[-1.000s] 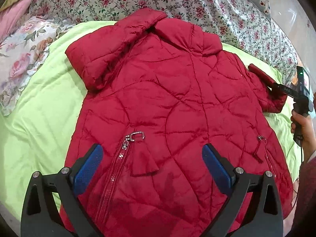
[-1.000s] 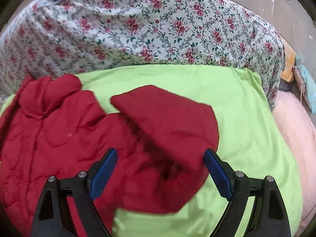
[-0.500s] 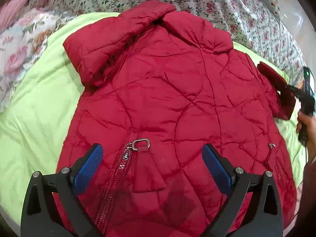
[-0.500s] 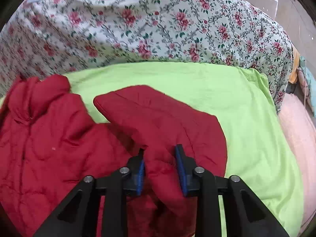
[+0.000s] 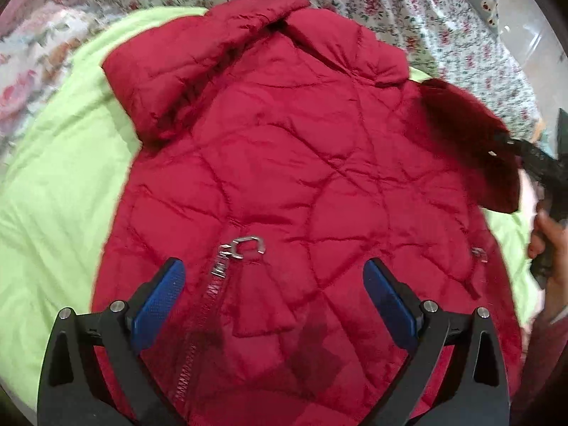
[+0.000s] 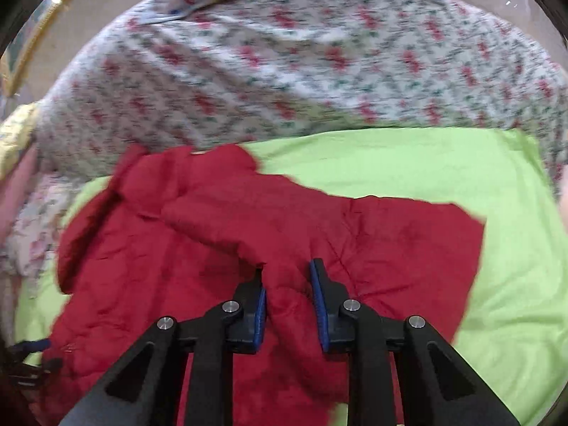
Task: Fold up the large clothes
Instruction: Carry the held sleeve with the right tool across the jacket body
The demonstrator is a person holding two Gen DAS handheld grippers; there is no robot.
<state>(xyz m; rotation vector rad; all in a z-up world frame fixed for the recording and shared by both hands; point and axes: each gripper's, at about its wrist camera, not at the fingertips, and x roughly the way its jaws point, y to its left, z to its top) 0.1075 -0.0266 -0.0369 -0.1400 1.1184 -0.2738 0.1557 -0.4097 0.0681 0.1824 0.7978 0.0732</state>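
lying spread flat on a lime-green sheet (image 5: 53, 184), front side up: a red quilted puffer jacket (image 5: 291, 163), collar (image 5: 340, 46) toward the floral bedding (image 5: 390, 3) at the far side. one sleeve (image 5: 184, 60) folded in across the chest by the collar. silver zipper pull (image 5: 245, 246) near the middle of the front. other sleeve (image 6: 372, 238) raised off the sheet at the jacket's right edge, pinched near its middle by the right gripper (image 6: 288, 280), blue pads (image 6: 261, 309) pressed into a ridge of the padded fabric, cuff end hanging out over the green sheet. hovering over the hem, the left gripper (image 5: 271, 294), jaws spread wide, nothing between its blue pads (image 5: 158, 305), not touching the jacket as far as can be told. at the right edge of the left wrist view, a hand (image 5: 550, 245) on the right gripper's handle. both views blurred in places.
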